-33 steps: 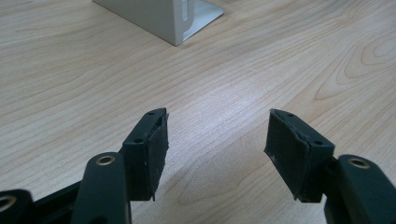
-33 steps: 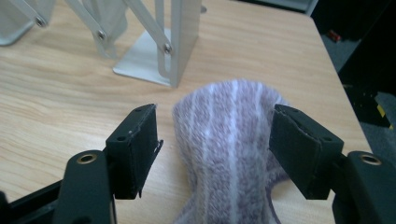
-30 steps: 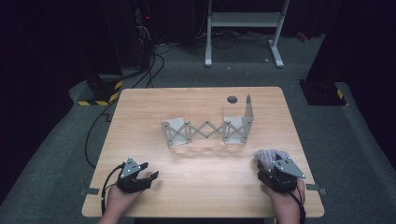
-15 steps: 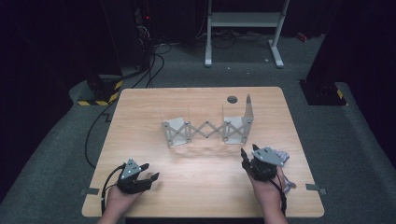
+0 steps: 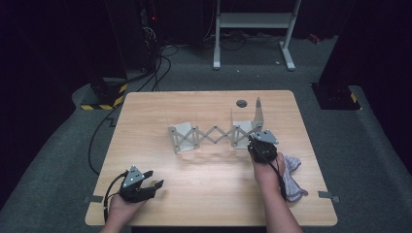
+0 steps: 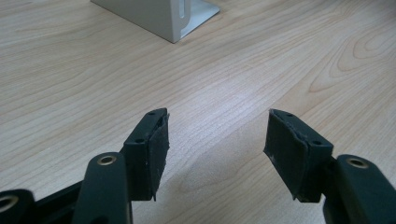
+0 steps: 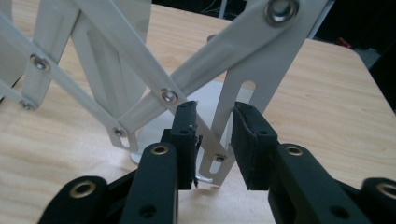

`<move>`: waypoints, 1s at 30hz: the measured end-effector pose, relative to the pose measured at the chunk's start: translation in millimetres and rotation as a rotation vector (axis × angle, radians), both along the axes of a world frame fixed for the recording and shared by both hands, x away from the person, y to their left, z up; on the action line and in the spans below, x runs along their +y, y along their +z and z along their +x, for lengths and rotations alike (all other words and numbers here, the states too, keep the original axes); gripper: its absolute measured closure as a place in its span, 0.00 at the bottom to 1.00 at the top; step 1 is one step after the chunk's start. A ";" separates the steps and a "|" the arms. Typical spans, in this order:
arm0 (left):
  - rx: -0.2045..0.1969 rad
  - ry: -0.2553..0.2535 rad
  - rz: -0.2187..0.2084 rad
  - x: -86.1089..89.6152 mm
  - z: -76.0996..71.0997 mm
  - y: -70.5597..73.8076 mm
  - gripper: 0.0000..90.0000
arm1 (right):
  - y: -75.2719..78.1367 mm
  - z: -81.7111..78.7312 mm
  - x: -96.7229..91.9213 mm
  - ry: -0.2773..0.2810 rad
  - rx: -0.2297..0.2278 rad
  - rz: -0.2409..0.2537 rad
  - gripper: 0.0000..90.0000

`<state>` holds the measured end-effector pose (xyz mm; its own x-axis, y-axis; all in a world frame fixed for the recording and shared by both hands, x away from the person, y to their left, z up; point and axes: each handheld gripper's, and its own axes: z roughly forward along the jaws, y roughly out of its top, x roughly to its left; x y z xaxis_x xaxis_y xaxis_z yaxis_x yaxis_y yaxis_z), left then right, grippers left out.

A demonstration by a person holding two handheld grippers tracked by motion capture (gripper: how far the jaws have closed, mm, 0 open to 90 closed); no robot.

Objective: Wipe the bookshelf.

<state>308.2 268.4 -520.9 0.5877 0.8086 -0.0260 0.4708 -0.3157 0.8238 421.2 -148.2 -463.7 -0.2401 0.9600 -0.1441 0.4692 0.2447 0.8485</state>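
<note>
A white metal scissor-arm rack (image 5: pixel 214 135) stands stretched across the middle of the wooden table (image 5: pixel 204 194), with an upright end plate on each side. My right gripper (image 5: pixel 253 143) is at its right end. In the right gripper view a slotted white bar of the rack (image 7: pixel 140 70) runs between the jaws of that gripper (image 7: pixel 214 123). They have just been closing, and a narrow gap still shows on both sides of the bar. My left gripper (image 5: pixel 155 183) rests near the front left edge, open and empty (image 6: pixel 215 135), and points toward the rack's left end plate (image 6: pixel 159 14).
A crumpled pale cloth (image 5: pixel 291 167) lies on the table just right of my right forearm. A round dark hole (image 5: pixel 241 103) sits in the tabletop behind the rack. Cables and a white stand are on the floor beyond the far edge.
My right gripper has left the cloth at the front right and moved forward and left to the rack's right end, its jaws narrowing around a bar. The left gripper has stayed put.
</note>
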 end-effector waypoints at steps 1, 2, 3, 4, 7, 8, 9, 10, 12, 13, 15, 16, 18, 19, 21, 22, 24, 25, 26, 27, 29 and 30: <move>0.000 0.002 -0.002 0.5 -0.1 0.4 0.44 | 0.0 0.0 0.0 0.000 0.000 0.000 0.79; -0.002 0.006 -0.011 1.3 0.0 1.1 0.44 | 1.0 2.7 0.8 -0.002 -0.001 -0.001 0.79; -0.002 0.006 -0.011 1.3 0.0 1.1 0.44 | 1.0 2.7 0.8 -0.002 -0.001 -0.001 0.79; -0.002 0.006 -0.012 1.2 0.1 1.1 0.44 | 2.3 9.8 3.2 -0.008 0.005 -0.013 0.78; 0.004 0.001 -0.005 0.6 -0.3 0.9 0.44 | 3.0 20.2 4.9 -0.015 0.012 -0.016 0.78; 0.004 0.001 -0.005 0.7 -0.4 1.0 0.44 | 3.7 25.1 5.9 -0.019 0.018 -0.019 0.78; 0.001 0.004 -0.008 0.8 -0.5 1.0 0.44 | 3.8 28.2 6.5 -0.019 0.016 -0.020 0.78; 0.000 0.005 -0.011 1.0 -0.5 0.9 0.44 | 4.2 33.2 7.5 -0.022 0.022 -0.018 0.78; 0.002 0.003 -0.010 1.6 -0.3 0.8 0.44 | 4.6 41.7 9.0 -0.023 0.024 -0.018 0.77; 0.003 0.002 -0.009 1.6 -0.2 0.5 0.44 | 4.6 45.7 9.7 -0.024 0.023 -0.015 0.77; 0.001 0.003 -0.005 1.7 -0.2 0.3 0.44 | 4.5 51.6 10.9 -0.029 0.028 -0.015 0.76; 0.004 0.004 -0.008 1.9 -0.4 0.4 0.44 | 4.7 52.9 11.4 -0.032 0.030 -0.015 0.76; 0.000 0.001 -0.006 2.5 -0.7 0.6 0.44 | 7.1 46.2 12.3 -0.027 0.018 0.001 0.74; 0.002 0.001 -0.005 2.5 -0.9 0.4 0.44 | 8.9 39.5 13.9 -0.018 0.000 0.003 0.74; 0.005 -0.001 -0.005 2.0 -0.7 -0.1 0.44 | 13.6 24.7 18.9 0.013 -0.032 0.008 0.73; 0.005 -0.004 -0.005 1.4 -0.7 -0.1 0.44 | 16.2 17.7 22.8 0.035 -0.041 0.020 0.72; 0.003 -0.007 -0.004 -0.1 -1.1 0.3 0.44 | 22.5 6.5 32.8 0.078 -0.068 0.033 0.70; 0.001 -0.009 -0.001 -0.6 -1.5 0.6 0.44 | 25.0 3.2 37.2 0.092 -0.076 0.039 0.70; 0.002 -0.012 0.000 -1.4 -1.9 1.0 0.44 | 28.5 -0.2 43.8 0.113 -0.087 0.047 0.69; 0.001 -0.010 -0.003 -2.0 -2.2 0.8 0.44 | 32.7 -2.9 53.0 0.139 -0.097 0.052 0.67; 0.003 -0.013 0.001 -2.6 -1.8 0.8 0.44 | 38.9 -3.6 69.1 0.178 -0.103 0.057 0.64; 0.002 -0.014 0.004 -2.5 -1.4 0.7 0.44 | 41.6 -3.0 77.1 0.193 -0.105 0.060 0.62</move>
